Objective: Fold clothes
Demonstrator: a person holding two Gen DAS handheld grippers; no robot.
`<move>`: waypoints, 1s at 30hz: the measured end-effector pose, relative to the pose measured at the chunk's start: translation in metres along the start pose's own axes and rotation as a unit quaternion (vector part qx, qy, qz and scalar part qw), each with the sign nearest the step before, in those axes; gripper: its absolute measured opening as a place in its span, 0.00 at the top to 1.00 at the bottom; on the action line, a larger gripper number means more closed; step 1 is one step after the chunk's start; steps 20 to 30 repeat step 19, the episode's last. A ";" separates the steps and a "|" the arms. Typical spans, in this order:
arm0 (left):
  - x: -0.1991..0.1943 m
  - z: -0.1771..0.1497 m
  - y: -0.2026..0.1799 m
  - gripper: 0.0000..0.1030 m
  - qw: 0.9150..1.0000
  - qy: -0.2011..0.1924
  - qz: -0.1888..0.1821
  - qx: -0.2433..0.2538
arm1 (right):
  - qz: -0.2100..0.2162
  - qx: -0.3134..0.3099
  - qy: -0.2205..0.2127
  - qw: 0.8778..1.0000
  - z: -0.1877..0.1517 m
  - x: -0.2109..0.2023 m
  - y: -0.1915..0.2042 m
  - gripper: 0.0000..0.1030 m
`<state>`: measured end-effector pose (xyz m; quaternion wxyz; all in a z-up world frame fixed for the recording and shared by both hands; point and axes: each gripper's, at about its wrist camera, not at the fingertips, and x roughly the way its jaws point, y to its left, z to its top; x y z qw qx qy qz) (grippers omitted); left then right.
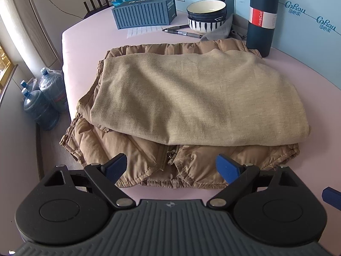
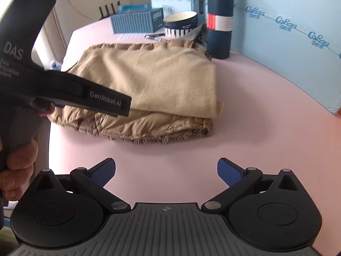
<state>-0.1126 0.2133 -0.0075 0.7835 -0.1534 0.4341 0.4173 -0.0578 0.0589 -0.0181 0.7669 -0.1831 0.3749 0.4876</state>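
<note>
While both grippers, left and right, gape empty, one soft folded sweater tops one quilted puffy jacket.

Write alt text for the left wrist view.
A folded beige knit garment lies on top of a folded tan puffer jacket on a pink table, with the open left gripper hovering at the jacket's near edge. Behind stand a dark thermos, stacked bowls, pens and a blue box.
</note>
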 end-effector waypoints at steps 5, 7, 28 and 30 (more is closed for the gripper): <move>-0.001 -0.005 0.009 0.13 1.000 0.003 0.007 -0.013 | 0.000 -0.035 0.031 0.999 -0.001 0.009 0.014 0.00; -0.002 -0.007 0.012 0.13 1.000 0.004 0.008 -0.016 | 0.000 -0.048 0.042 0.998 -0.002 0.012 0.020 0.00; -0.004 -0.011 0.021 0.13 1.000 0.011 0.003 -0.028 | 0.005 -0.056 0.055 0.997 -0.004 0.013 0.030 0.00; -0.004 -0.011 0.021 0.13 1.000 0.011 0.003 -0.028 | 0.005 -0.056 0.055 0.997 -0.004 0.013 0.030 0.00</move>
